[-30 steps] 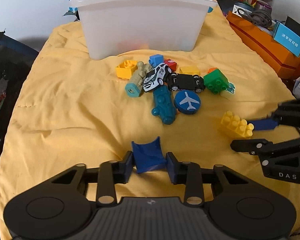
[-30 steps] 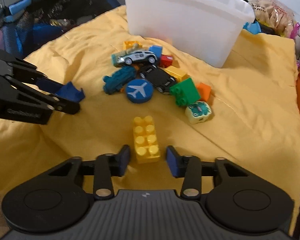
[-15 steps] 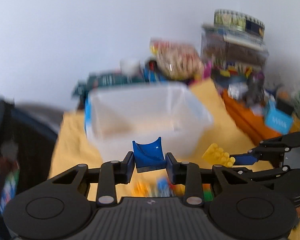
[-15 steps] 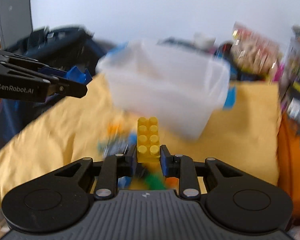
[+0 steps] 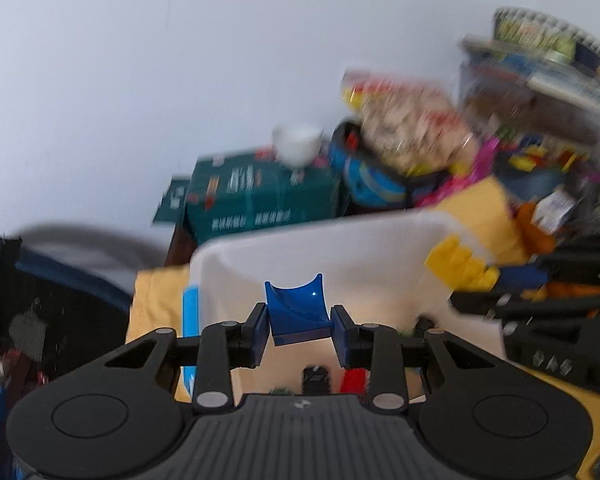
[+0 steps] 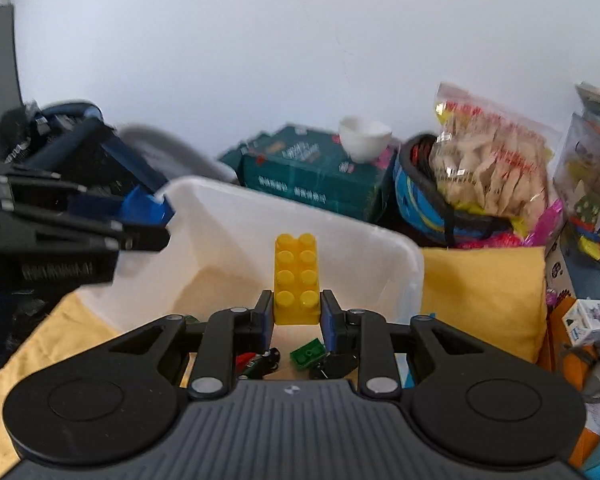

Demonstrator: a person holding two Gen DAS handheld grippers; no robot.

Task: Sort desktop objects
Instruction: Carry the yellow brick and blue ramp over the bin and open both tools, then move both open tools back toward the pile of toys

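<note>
My left gripper [image 5: 299,336] is shut on a blue curved piece [image 5: 297,310] and holds it over the open white plastic bin [image 5: 372,240]. My right gripper [image 6: 296,316] is shut on a yellow studded brick [image 6: 296,276], also above the bin [image 6: 380,248]. The right gripper with the yellow brick [image 5: 460,266] shows at the right of the left wrist view. The left gripper with the blue piece [image 6: 144,210] shows at the left of the right wrist view. Small toys, one green [image 6: 307,353], one red [image 5: 352,380], lie on the bin floor.
The bin stands on a yellow cloth [image 6: 484,288]. Behind it are a green box [image 6: 312,176] with a white cup [image 6: 364,138] on it, a snack bag [image 6: 488,152] and cluttered shelves at the right. A dark bag [image 5: 48,312] is at the left.
Both grippers have lifted their pieces off the cloth and moved forward over the bin. The right gripper closed on the yellow brick a second ago.
</note>
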